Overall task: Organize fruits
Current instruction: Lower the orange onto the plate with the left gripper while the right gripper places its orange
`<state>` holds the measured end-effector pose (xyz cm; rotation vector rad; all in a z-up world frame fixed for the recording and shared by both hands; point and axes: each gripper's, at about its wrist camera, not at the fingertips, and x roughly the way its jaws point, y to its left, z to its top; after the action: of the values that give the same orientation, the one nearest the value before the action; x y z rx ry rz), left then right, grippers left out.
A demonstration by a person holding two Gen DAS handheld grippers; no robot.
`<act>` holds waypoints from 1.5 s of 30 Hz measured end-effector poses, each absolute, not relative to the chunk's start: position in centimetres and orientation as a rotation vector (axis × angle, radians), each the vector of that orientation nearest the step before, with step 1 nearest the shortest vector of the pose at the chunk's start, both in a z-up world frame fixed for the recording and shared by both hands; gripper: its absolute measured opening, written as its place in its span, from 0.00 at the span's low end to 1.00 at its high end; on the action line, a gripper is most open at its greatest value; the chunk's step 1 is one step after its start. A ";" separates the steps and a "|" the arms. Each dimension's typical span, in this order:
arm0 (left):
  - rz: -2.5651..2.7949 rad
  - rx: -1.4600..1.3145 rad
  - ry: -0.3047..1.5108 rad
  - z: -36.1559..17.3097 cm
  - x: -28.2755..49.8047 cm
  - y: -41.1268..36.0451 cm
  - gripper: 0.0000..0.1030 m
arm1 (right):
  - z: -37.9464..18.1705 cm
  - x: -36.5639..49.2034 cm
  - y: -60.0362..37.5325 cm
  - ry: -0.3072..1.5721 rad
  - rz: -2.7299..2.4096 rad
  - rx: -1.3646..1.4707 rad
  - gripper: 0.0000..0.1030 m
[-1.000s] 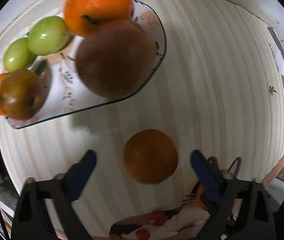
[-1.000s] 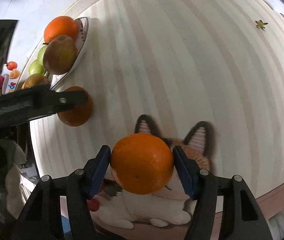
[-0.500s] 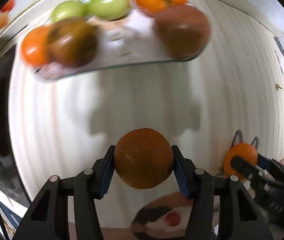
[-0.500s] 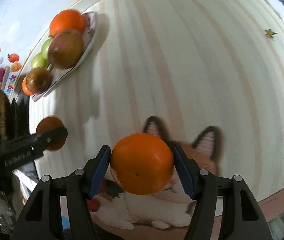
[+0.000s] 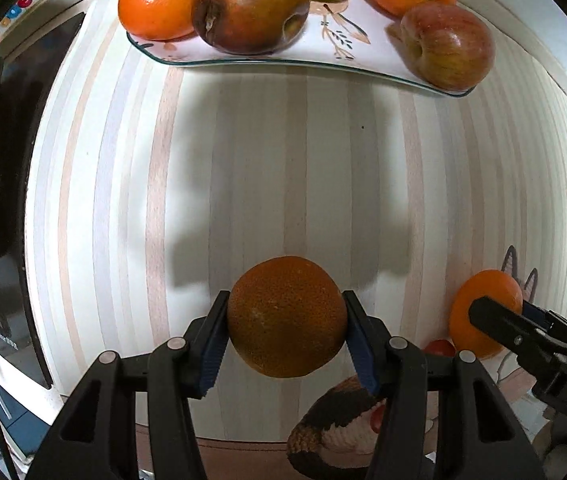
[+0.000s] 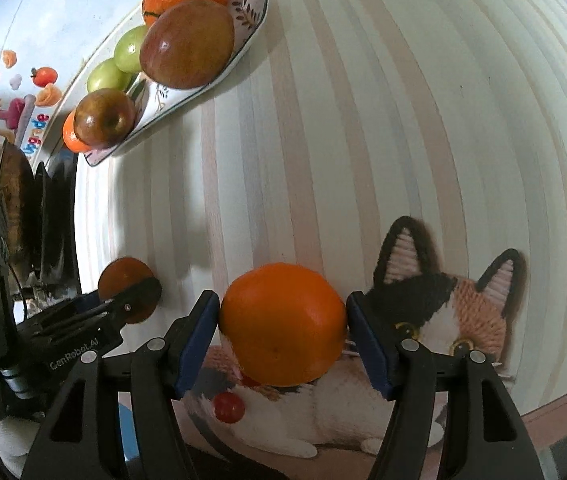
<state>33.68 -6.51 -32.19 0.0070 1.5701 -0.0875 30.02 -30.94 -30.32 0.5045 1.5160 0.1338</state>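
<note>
Each camera rides on its own gripper and looks forward along the fingers, down at the striped table (image 5: 283, 168). The left one faces the plate (image 5: 315, 54) of fruit at the far edge, fairly near it; the right one sits further right and sees that plate (image 6: 243, 46) far off to its left. Both share the plate, the table and each other's held orange (image 5: 483, 312) (image 6: 125, 290)
</note>
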 end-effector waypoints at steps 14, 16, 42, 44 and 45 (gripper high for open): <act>-0.156 -0.051 1.450 -24.2 37.4 -6.9 0.50 | -28.6 30.4 -29.9 1.471 0.146 0.526 0.64; -0.181 -0.044 1.395 -21.5 39.4 -7.6 0.50 | -26.7 31.8 -30.6 1.421 0.156 0.566 0.64; -0.116 -0.006 1.550 -26.0 53.0 -10.5 0.57 | -26.6 50.1 -33.4 1.364 0.096 0.460 0.65; -0.112 -0.016 1.542 -25.9 53.1 -10.4 0.76 | -26.9 50.0 -33.5 1.355 0.118 0.490 0.65; -0.109 -0.014 1.534 -25.8 53.2 -10.5 0.79 | -27.0 50.0 -33.5 1.359 0.120 0.499 0.65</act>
<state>53.21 -10.49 -25.80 -0.0143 1.5343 -0.1088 49.97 -33.48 -27.00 0.4987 1.3586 0.1197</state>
